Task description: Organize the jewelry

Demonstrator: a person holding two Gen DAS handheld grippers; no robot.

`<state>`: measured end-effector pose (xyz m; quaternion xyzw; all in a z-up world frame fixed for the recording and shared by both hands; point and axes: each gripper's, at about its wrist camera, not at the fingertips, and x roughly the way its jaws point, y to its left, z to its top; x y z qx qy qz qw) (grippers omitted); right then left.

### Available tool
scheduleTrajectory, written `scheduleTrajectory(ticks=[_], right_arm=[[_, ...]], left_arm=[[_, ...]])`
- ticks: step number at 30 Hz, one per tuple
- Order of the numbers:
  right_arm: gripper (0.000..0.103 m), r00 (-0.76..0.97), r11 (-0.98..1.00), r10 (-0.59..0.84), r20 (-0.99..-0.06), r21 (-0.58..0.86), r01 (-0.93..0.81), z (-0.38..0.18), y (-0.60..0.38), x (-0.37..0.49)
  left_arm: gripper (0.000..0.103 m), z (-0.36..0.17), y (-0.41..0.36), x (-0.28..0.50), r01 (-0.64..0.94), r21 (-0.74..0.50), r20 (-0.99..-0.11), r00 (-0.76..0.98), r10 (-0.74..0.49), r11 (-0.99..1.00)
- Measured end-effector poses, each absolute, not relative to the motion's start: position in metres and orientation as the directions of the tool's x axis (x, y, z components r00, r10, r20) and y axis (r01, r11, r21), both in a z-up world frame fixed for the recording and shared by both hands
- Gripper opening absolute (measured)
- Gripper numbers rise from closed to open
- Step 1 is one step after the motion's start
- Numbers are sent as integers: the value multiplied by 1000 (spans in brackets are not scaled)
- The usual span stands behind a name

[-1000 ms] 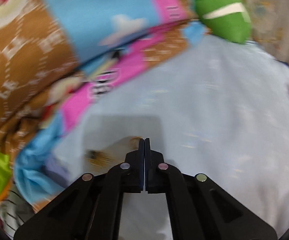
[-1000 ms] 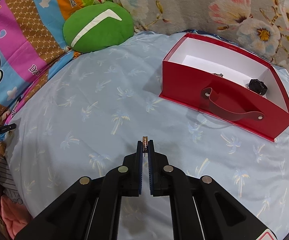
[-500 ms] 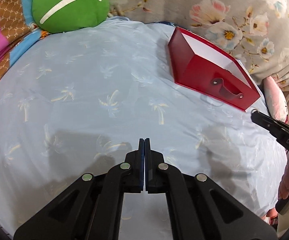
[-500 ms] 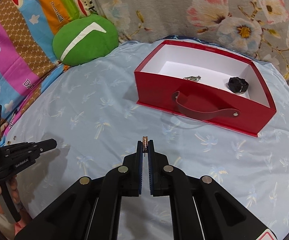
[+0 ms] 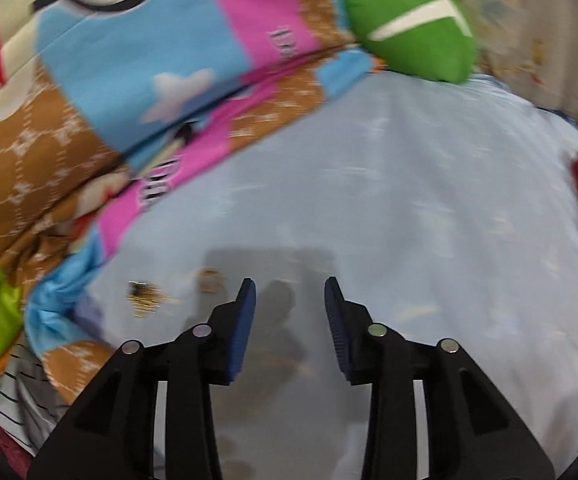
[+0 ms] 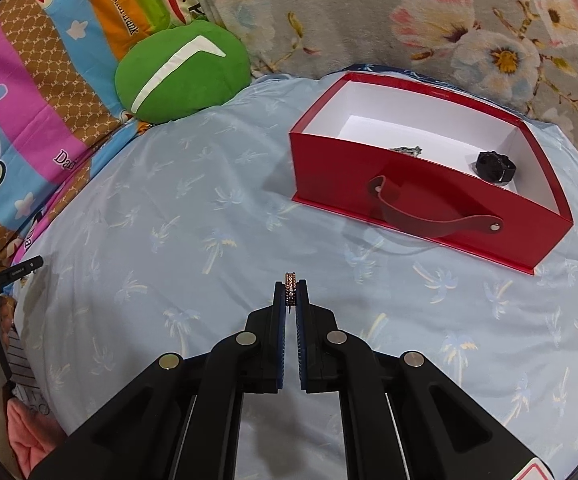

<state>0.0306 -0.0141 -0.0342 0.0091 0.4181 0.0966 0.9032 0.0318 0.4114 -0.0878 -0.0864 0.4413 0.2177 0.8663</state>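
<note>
Watch (perhaps bracelet) in box

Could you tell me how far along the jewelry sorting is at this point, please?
Partly done. A black watch and a small silvery piece already lie in the red box. The right gripper pinches a ring, not yet boxed. The left gripper is opening, empty, near blurred gold pieces on the sheet.
</note>
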Motion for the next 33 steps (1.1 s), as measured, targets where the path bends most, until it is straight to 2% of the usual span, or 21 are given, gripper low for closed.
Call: scheduleTrajectory(ticks=[3,8,9,10,11,18,24,33], right_arm=[[5,628,981,181,-756,91,-173,-34,-10,31],[5,630,982,170,-758,80,-168,-33,-8,32],[5,630,983,167,-758,78,-167,-33,-8,32],[5,630,983,166,-758,78,-165,-33,-8,32],[5,631,983,165,-758,78,-164,-33,-9,32],[5,642,984,167,-749,87,-154,-29,-14,32],[5,650,984,174,-740,98,-152,-25,-21,35],[5,662,984,176,-728,110,-141,-20,-32,36]], left_arm=[[44,-97,434,30,-505,86,-805,473,359,859],[44,-111,449,29,-521,65,-813,468,348,851],[36,-112,450,31,-516,49,-813,477,334,855],[19,-111,450,32,-504,16,-817,492,302,863],[17,-110,450,34,-504,10,-822,488,294,864],[17,-84,406,40,-375,-82,-805,571,160,923],[17,-52,314,58,-162,-134,-756,654,5,978],[17,-40,327,50,-223,-122,-758,650,54,967]])
